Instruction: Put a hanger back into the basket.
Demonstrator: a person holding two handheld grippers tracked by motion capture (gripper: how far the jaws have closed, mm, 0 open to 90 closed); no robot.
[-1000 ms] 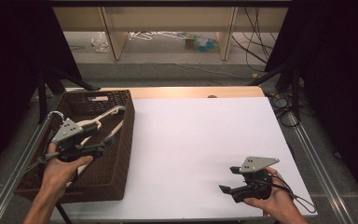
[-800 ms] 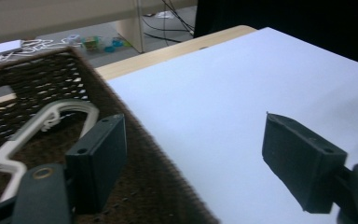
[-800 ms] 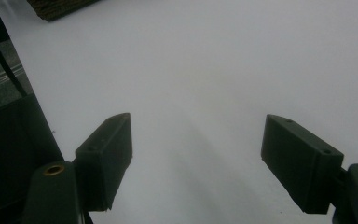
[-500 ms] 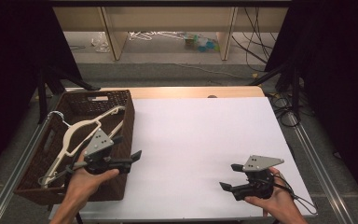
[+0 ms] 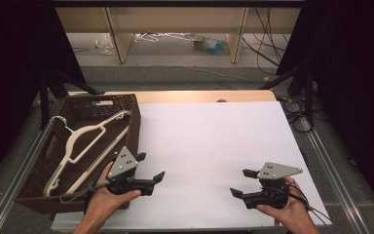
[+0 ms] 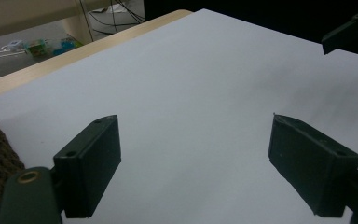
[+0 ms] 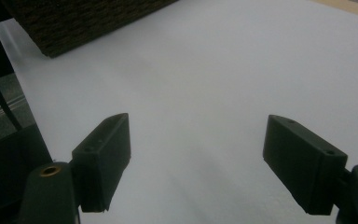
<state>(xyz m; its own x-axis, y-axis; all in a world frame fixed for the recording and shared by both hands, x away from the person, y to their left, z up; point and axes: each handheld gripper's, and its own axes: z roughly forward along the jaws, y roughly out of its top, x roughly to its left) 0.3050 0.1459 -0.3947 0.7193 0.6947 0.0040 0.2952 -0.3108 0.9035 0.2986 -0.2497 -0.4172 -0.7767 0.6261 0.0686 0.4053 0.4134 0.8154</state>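
A cream hanger (image 5: 85, 141) lies inside the brown wicker basket (image 5: 135, 122) at the table's left. My left gripper (image 5: 150, 166) hovers just right of the basket's front corner, over the white sheet (image 5: 214, 141). Its jaws have just been opening and stand open with nothing between them; in the left gripper view (image 6: 193, 140) only white sheet lies between the pads. My right gripper (image 5: 241, 182) rests near the front right of the sheet, open and empty, as the right gripper view (image 7: 196, 140) confirms. Both point toward the middle of the sheet.
A wooden table edge (image 5: 199, 96) borders the sheet at the back. Metal rails (image 5: 321, 151) run along both table sides. Cables (image 5: 292, 105) trail at the back right. The basket's corner (image 7: 88, 18) appears ahead of my right gripper, and the right gripper's jaws (image 6: 354, 28) ahead of my left.
My left gripper has moved right, from above the hanger in the basket out over the sheet's left edge, and its jaws have widened. The right gripper stayed put.
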